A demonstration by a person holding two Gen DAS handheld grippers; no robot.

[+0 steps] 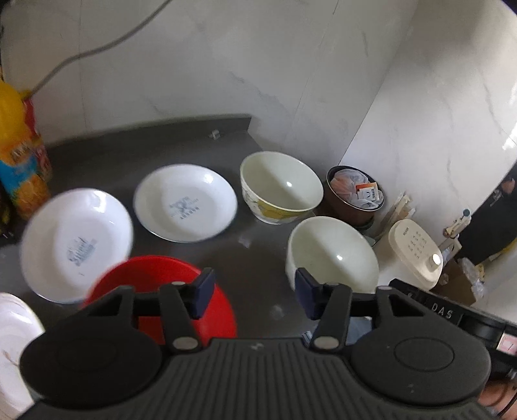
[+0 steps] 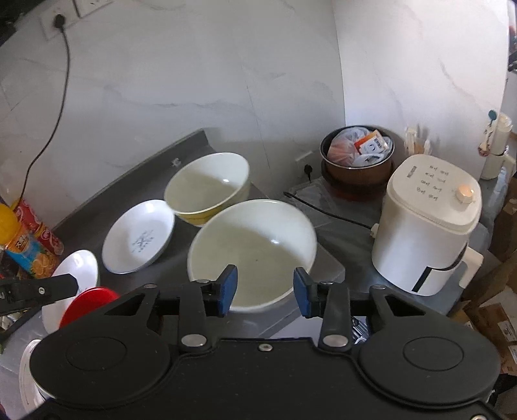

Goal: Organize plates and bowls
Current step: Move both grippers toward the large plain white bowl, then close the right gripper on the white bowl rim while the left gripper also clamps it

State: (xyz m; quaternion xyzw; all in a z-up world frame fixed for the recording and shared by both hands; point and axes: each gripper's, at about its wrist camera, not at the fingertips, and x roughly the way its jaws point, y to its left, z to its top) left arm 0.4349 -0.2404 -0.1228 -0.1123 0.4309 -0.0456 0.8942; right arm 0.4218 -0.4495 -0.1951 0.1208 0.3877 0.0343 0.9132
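Here both claws stood apart and held nothing: the left claw (image 1: 254, 295) hung over bare grey bench (image 1: 181, 142) between a red bowl (image 1: 181, 290) and a plain white bowl (image 1: 334, 255), and the right claw (image 2: 263, 290) hovered over that same white bowl (image 2: 253, 250). On the bench lay a printed white plate (image 1: 185, 202) beside a yellow-patterned bowl (image 1: 281, 190), with a second printed plate (image 1: 76, 244) to the left, its near edge behind the red bowl's rim.

Only the right wrist view showed the white air fryer (image 2: 428, 226) whole, the wall socket (image 2: 59, 21) with its black cord, and the left claw's black finger (image 2: 38, 289) reaching in above the second plate (image 2: 76, 271). The left view cut the fryer (image 1: 415, 253) to its top and blurred the orange drink bottle (image 1: 19, 152). A brown pot (image 2: 357, 161) stuffed with bags stood behind. White ware (image 1: 13, 349) at the lower left was cropped and unclear.
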